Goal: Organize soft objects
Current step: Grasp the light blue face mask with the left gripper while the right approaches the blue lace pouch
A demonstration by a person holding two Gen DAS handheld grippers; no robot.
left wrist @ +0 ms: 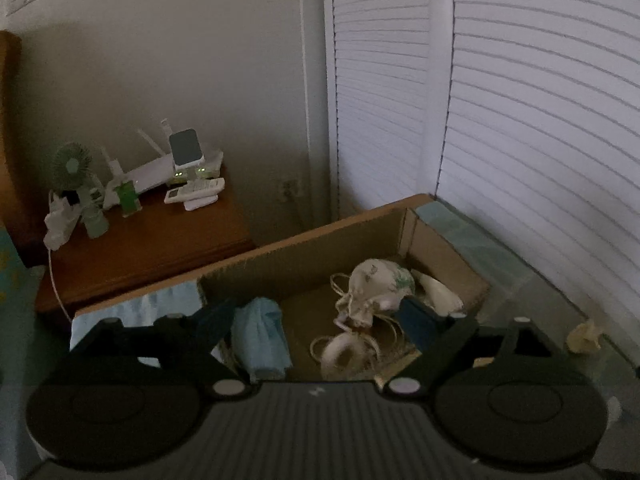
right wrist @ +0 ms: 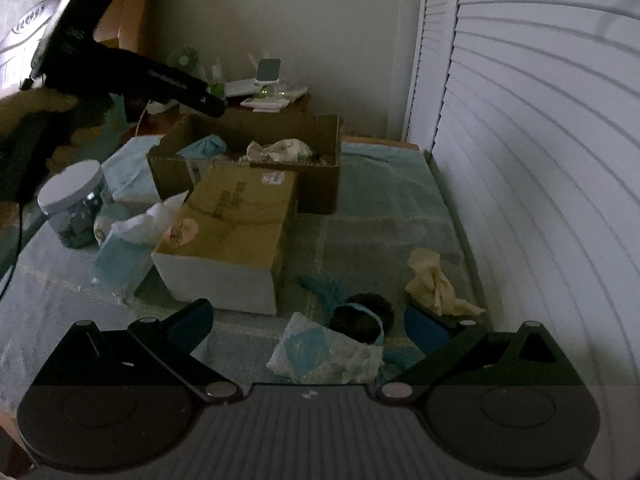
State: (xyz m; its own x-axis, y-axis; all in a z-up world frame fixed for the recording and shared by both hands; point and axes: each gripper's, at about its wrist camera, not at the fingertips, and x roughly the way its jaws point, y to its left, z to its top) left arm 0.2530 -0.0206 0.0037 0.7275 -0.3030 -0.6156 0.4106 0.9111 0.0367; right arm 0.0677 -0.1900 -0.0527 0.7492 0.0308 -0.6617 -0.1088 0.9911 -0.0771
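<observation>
Left wrist view: dim and grainy; the left gripper (left wrist: 320,320) hangs over an open cardboard box (left wrist: 304,240), its jaws spread wide with nothing between them.
Hard to make out: in that box, a pale floral cloth bundle (left wrist: 376,284) sits at about 1 o'clock from the gripper, tangled with cords and a round whitish object that cannot be identified; a light blue cloth (left wrist: 262,332) lies at 10 o'clock, partly behind the left finger.
Cut off: the box's near wall is hidden by the gripper body.
Right wrist view: the right gripper (right wrist: 308,328) is tilted down over the bed, jaws spread, pinching nothing.
Soft objects on the bed: a pale blue patterned cloth (right wrist: 324,354) lies between the fingers; a dark fuzzy item (right wrist: 362,316) touches it at 12 o'clock; a cream crumpled cloth (right wrist: 434,284) lies at 2 o'clock; a teal tassel (right wrist: 324,286) is near.
Surface: a blue-green checked bedspread (right wrist: 380,220).
Room: white louvred doors (right wrist: 520,120) at 3 o'clock; a closed carton (right wrist: 232,232), a lidded jar (right wrist: 72,204) and a tissue pack (right wrist: 132,240) at 10 o'clock; a wooden nightstand (left wrist: 152,244) with a small green fan (left wrist: 74,168) beyond.
Other hand: the left gripper's dark body reaches in at 11 o'clock, above the open box.
</observation>
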